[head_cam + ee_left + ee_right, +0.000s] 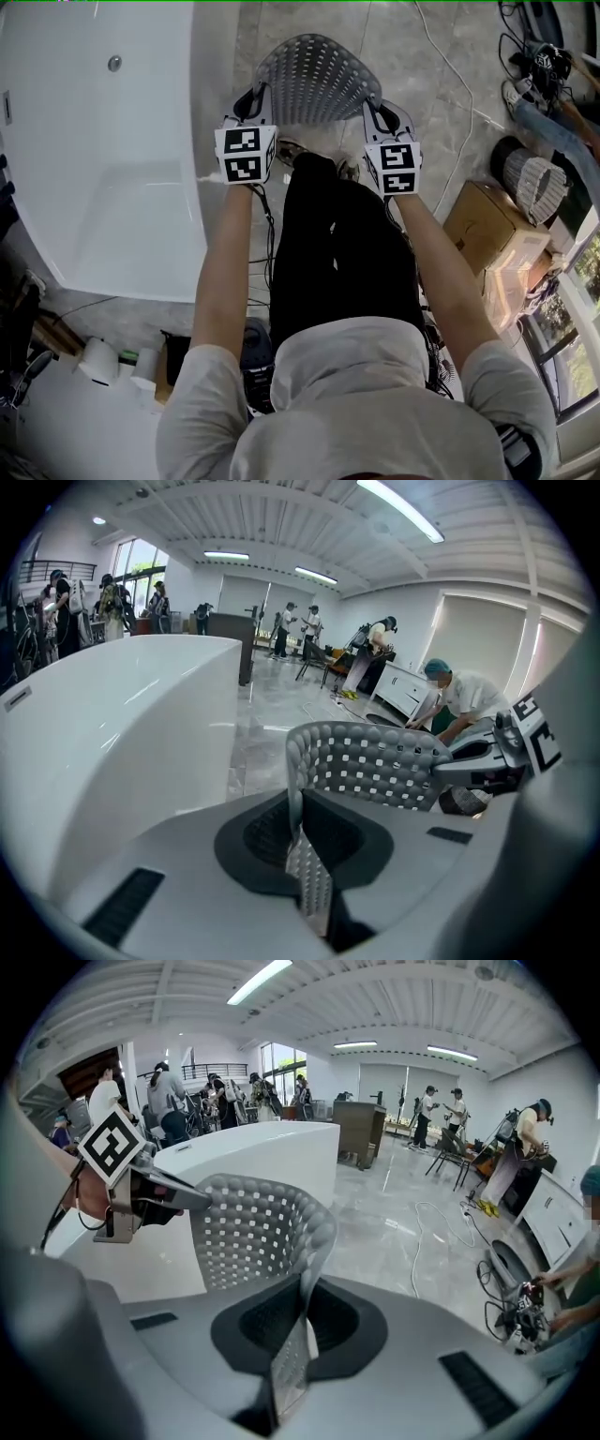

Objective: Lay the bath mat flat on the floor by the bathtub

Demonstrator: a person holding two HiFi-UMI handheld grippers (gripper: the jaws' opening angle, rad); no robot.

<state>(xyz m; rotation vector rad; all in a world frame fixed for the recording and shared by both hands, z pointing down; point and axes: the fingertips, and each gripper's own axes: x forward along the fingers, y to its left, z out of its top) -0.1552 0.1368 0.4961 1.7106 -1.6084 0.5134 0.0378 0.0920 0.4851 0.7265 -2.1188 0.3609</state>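
Above the floor (412, 56), at 12 o'clock in the head view: bath mat (314, 80), grey, studded and perforated, held off the ground and bowed into an arc away from the person. Left claw (254, 97): clamped on the mat's 9 o'clock edge. Right claw (377, 111): clamped on its 3 o'clock edge. Bathtub (94, 169), white: at 9 o'clock, just beside the mat. Cardboard box (492, 230): at 3 o'clock, well apart. White cable (469, 94): lying on the floor at 1 o'clock.

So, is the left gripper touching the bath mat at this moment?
Touching. In the left gripper view, the left gripper has its jaws closed on the edge of the bath mat.
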